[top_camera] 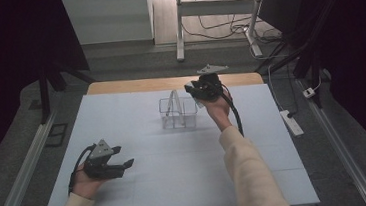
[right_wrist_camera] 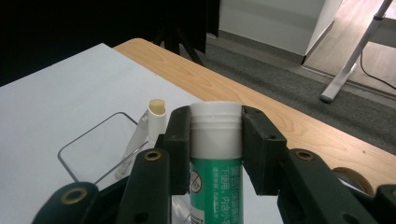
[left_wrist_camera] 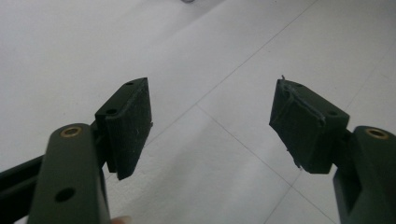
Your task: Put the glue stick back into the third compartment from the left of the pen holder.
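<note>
Clamping a green tube (right_wrist_camera: 215, 158) with a white cap between both pads, right claw (right_wrist_camera: 215, 140) raised above the far middle of the bench (top_camera: 139, 137), tube pointing along the jaws, white cap end just past the fingertips. Printed label visible on the green body, too small to read. Just beyond and to the left in the right gripper view, a clear container (right_wrist_camera: 100, 144) with a slim white stick (right_wrist_camera: 149, 126) leaning in it, pale tip uppermost. Seen from the high view, right claw (top_camera: 195, 91) just beside the clear container (top_camera: 178, 113), at its right far corner, grey three-cornered plate on top, cable trailing down along the cream sleeve (top_camera: 250, 172).

Released and holding nothing, left claw (left_wrist_camera: 210, 126), jaws spread wide over bare white surface with thin seam lines. From the high view, left claw (top_camera: 123, 161) low at the near left of the bench, pointing right, well apart from the container and the tube.

Further out: wooden edge of the bench past the white covering, grey floor, legs of a white desk (top_camera: 179, 28), a power strip (top_camera: 291, 122) on the floor at the right.
</note>
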